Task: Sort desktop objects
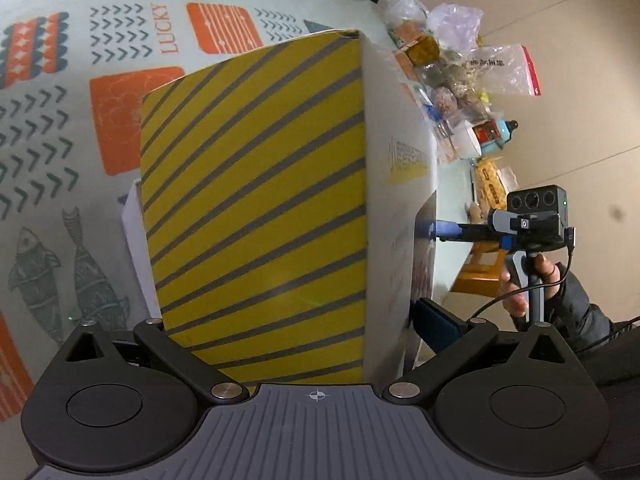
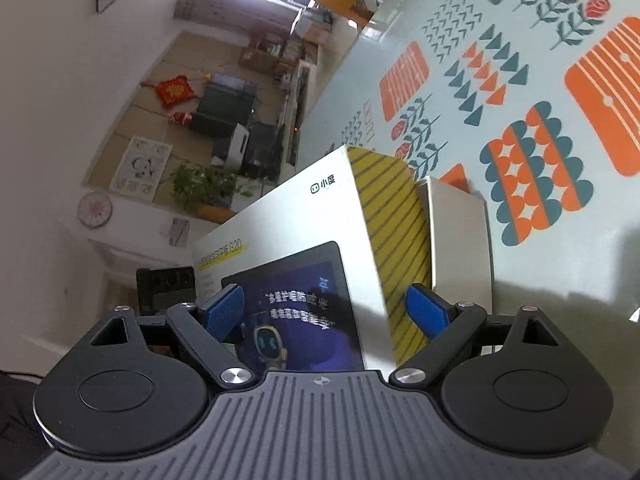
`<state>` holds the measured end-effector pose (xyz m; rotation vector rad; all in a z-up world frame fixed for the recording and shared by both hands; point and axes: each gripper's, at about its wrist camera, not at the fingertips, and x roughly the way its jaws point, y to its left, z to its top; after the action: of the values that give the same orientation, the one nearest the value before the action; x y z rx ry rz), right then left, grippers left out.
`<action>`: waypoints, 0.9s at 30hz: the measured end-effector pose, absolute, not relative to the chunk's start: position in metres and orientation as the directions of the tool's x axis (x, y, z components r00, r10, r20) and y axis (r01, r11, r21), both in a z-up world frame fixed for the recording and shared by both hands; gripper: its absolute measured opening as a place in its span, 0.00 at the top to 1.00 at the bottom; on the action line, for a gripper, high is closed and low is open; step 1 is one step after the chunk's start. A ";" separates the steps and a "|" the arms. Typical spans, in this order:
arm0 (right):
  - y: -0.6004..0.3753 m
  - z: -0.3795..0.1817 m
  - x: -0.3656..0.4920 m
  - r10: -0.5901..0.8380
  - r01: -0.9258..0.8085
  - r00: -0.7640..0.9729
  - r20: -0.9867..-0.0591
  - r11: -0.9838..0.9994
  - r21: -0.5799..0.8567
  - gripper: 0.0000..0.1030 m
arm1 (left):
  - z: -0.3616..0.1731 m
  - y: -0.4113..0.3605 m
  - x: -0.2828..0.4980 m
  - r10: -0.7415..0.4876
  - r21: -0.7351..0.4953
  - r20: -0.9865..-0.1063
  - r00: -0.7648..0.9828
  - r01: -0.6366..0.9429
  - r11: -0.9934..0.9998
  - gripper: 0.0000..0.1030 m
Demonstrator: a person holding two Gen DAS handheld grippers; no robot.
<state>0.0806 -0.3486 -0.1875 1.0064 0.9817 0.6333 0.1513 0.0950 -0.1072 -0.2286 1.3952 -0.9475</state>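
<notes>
Both grippers clamp the yellow-striped tablet box [image 1: 256, 200]: left gripper [image 1: 296, 320] across its striped side, right gripper [image 2: 326, 312] at a corner.

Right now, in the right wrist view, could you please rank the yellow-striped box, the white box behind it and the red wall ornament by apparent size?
1. Yellow-striped box, largest, though nearest the camera.
2. White box.
3. Red wall ornament, smallest, but far away, so true size is unsure.

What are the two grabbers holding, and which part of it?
Both hold the same tablet box. The left gripper spans its yellow striped side, and the right gripper clamps a corner, one pad on the picture face, one on the striped side.
</notes>
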 end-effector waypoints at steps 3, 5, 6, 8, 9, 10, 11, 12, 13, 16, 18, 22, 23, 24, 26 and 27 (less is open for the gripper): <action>-0.349 -0.186 0.082 0.815 -0.007 0.446 -0.370 0.417 0.909 0.00 | -0.098 0.090 0.151 -0.651 -0.622 -0.752 -0.103 0.441 0.647 0.00; -0.349 -0.185 0.082 0.811 -0.005 0.448 -0.377 0.424 0.906 0.00 | -0.087 0.083 0.148 -0.649 -0.607 -0.755 -0.097 0.477 0.636 0.00; -0.349 -0.185 0.082 0.807 -0.002 0.450 -0.383 0.430 0.903 0.00 | -0.083 0.082 0.146 -0.670 -0.626 -0.735 -0.109 0.487 0.608 0.00; -0.351 -0.185 0.083 0.797 0.004 0.457 -0.394 0.441 0.897 0.00 | -0.076 0.092 0.150 -0.768 -0.734 -0.626 -0.135 0.435 0.521 0.00; -0.353 -0.184 0.083 0.794 0.006 0.460 -0.397 0.444 0.896 0.00 | -0.074 0.102 0.155 -0.834 -0.810 -0.531 -0.150 0.380 0.447 0.00; -0.354 -0.182 0.082 0.795 0.002 0.461 -0.394 0.443 0.896 0.00 | -0.071 0.109 0.160 -0.884 -0.862 -0.444 -0.150 0.340 0.375 0.01; -0.355 -0.180 0.082 0.797 -0.003 0.461 -0.390 0.441 0.898 0.00 | -0.068 0.111 0.163 -0.904 -0.881 -0.403 -0.146 0.328 0.340 0.01; -0.355 -0.178 0.081 0.805 -0.013 0.459 -0.376 0.429 0.903 0.00 | -0.065 0.112 0.164 -0.909 -0.886 -0.388 -0.150 0.333 0.323 0.02; -0.354 -0.175 0.081 0.814 -0.023 0.456 -0.359 0.414 0.910 0.00 | -0.065 0.106 0.163 -0.891 -0.868 -0.423 -0.164 0.357 0.346 0.01; -0.346 -0.169 0.083 0.802 -0.034 0.449 -0.394 0.455 0.890 0.00 | -0.072 0.093 0.159 -0.850 -0.836 -0.487 -0.199 0.388 0.388 0.00; -0.345 -0.173 0.086 0.783 -0.021 0.445 -0.434 0.494 0.869 0.00 | -0.078 0.091 0.157 -0.833 -0.813 -0.520 -0.190 0.410 0.414 0.00; -0.354 -0.180 0.083 0.791 0.001 0.454 -0.411 0.461 0.888 0.00 | -0.090 0.087 0.151 -0.706 -0.686 -0.687 -0.174 0.475 0.550 0.00; -0.354 -0.182 0.082 0.795 0.001 0.452 -0.404 0.452 0.892 0.00 | -0.097 0.087 0.147 -0.668 -0.660 -0.722 -0.182 0.471 0.585 0.00; -0.352 -0.183 0.083 0.798 0.002 0.451 -0.399 0.446 0.895 0.00 | -0.105 0.087 0.143 -0.639 -0.645 -0.743 -0.199 0.465 0.606 0.00; -0.350 -0.185 0.083 0.801 0.007 0.449 -0.396 0.440 0.898 0.00 | -0.115 0.092 0.133 -0.628 -0.644 -0.751 -0.206 0.441 0.625 0.00; -0.349 -0.185 0.083 0.800 0.009 0.450 -0.396 0.440 0.898 0.00 | -0.117 0.094 0.129 -0.637 -0.654 -0.744 -0.203 0.420 0.629 0.00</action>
<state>0.0834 -0.3493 -0.1854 0.9998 0.9873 0.6064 0.1293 0.0943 -0.1175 -0.1912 1.4920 -0.9692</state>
